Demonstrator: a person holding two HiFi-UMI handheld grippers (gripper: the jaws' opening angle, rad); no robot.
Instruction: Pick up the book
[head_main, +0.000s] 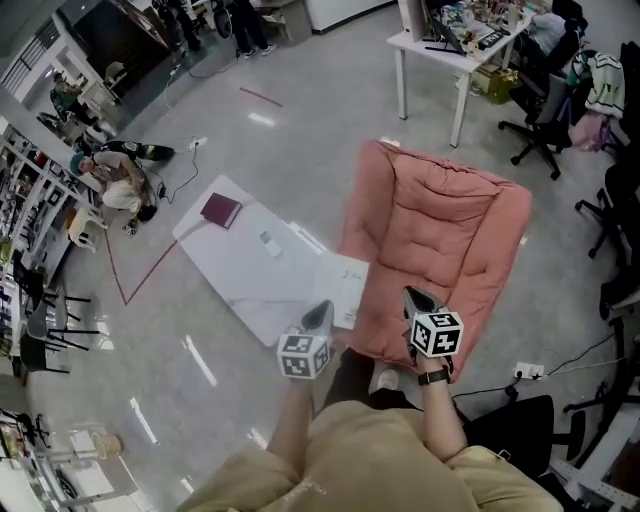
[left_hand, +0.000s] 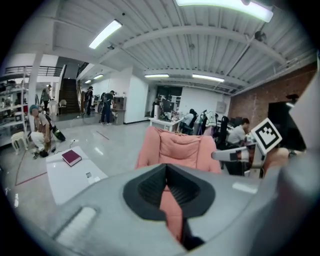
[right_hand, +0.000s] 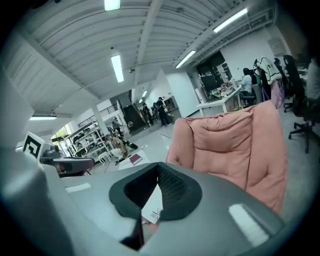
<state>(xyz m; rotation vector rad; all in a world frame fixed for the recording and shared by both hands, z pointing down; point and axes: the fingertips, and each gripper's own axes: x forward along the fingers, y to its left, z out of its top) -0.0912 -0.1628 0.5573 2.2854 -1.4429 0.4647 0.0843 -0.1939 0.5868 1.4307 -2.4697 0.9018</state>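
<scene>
Maroon and hard-covered, the small rectangular book (head_main: 221, 210) was seen lying flat near the far left corner of the low white rectangular counter (head_main: 245, 285), untouched and well apart from both tools. A small pale card (head_main: 268, 240) was set near the middle of that counter, and a sheet of white printed paper (head_main: 347, 288) was laid at its near end, just beside the large pink padded armchair (head_main: 440, 235).

The left hand-held gripper (head_main: 319, 314) was held above the near edge of the counter with its jaws brought fully together and nothing caught between them (only the pink upholstery showed past them in its own view). The right hand-held gripper (head_main: 416, 299) was held over the front of the armchair seat, its jaws likewise closed and empty. Each tool was pointed forward and somewhat downward, away from the person's body.

Grey polished floor (head_main: 200, 380) was spread around the furniture, and black wheeled office chairs (head_main: 540, 120) were ranged along the far right.
</scene>
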